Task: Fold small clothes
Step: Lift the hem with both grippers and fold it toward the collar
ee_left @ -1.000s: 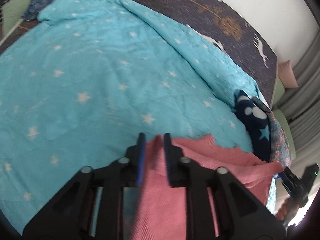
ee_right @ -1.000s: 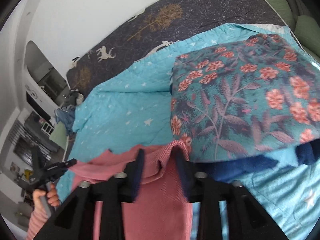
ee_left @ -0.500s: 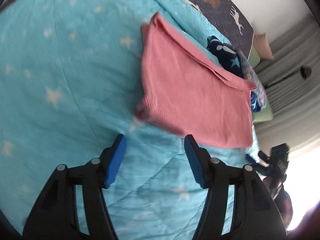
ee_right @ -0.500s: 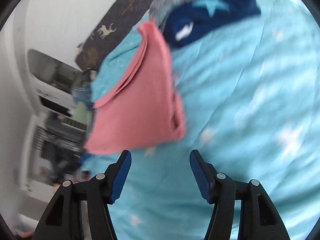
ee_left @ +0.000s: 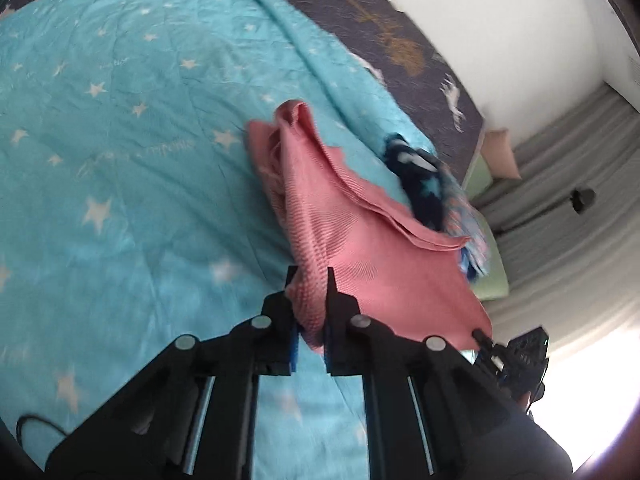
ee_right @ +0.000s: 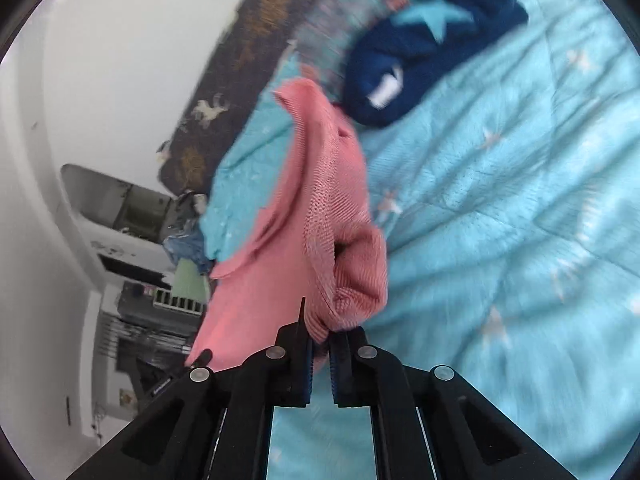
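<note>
A pink knit garment (ee_left: 360, 240) lies folded on the blue star-patterned quilt (ee_left: 120, 140). My left gripper (ee_left: 308, 300) is shut on its near left corner. My right gripper (ee_right: 320, 332) is shut on the other near corner of the pink garment (ee_right: 320, 208), which bunches up at the jaws. The garment stretches between the two grippers and its near edge is lifted off the quilt (ee_right: 500, 200). The right gripper also shows at the lower right of the left wrist view (ee_left: 516, 356).
A navy garment with stars (ee_left: 420, 176) and a floral cloth (ee_left: 468, 216) lie just beyond the pink one; both show in the right wrist view, navy (ee_right: 424, 52) and floral (ee_right: 352, 12). A dark deer-patterned sheet (ee_left: 400, 40) runs along the wall. Grey curtains (ee_left: 560, 200) hang at the right.
Both grippers were shut on the pink garment, let it go half a second ago, and have now shut on its near corners again. The near edge is lifted and bunched.
</note>
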`<state>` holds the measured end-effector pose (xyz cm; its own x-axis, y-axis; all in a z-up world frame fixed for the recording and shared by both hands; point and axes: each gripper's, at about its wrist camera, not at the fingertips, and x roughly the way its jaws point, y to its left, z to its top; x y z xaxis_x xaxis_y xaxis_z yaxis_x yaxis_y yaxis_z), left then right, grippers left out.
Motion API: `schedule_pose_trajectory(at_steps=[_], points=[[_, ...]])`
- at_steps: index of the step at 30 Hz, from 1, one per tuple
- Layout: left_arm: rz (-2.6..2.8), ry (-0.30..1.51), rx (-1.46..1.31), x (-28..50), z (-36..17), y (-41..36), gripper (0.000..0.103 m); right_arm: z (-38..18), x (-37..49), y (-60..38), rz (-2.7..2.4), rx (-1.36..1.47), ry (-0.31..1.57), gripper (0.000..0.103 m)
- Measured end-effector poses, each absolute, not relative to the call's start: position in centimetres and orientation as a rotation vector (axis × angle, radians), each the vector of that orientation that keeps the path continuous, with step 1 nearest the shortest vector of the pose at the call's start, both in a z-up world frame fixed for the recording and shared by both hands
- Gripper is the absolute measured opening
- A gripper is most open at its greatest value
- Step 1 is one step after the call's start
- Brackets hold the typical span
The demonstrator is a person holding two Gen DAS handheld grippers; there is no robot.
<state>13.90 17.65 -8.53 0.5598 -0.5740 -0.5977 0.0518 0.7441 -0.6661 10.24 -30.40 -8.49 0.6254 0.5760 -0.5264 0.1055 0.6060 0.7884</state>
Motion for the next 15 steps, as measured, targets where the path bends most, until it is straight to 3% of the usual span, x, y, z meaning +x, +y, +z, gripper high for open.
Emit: schedule_pose_trajectory(at_steps=[4,9,11,13,15], points=[[-0.429,0.922,-0.593,8.1,-7.8,17.6,0.01,-6.6,5.4,-30.3,0.31,0.849,0.858,0.004],[-0.376,1.013,-0.555,3.6,-10.0,18.2,0.011,-8.7,0.1,-29.8,0.281,0.825,0.986,0.005],[-0.357,1.055,-0.53,3.1,-11.1,18.3,0.011,-10.0,-0.8,-29.9,0.254,0.782,1.056,0.01],[-0.273,1.084,-0.513,2.7,-11.9,19.2,0.014,-10.7,-1.1,-30.5,0.147,0.695,1.124,0.024],[-0.213,1.058,-0.513,2.5,-11.4,20.4,0.014,-10.1,-1.3,-31.9,0.024,0.628,1.102,0.029]])
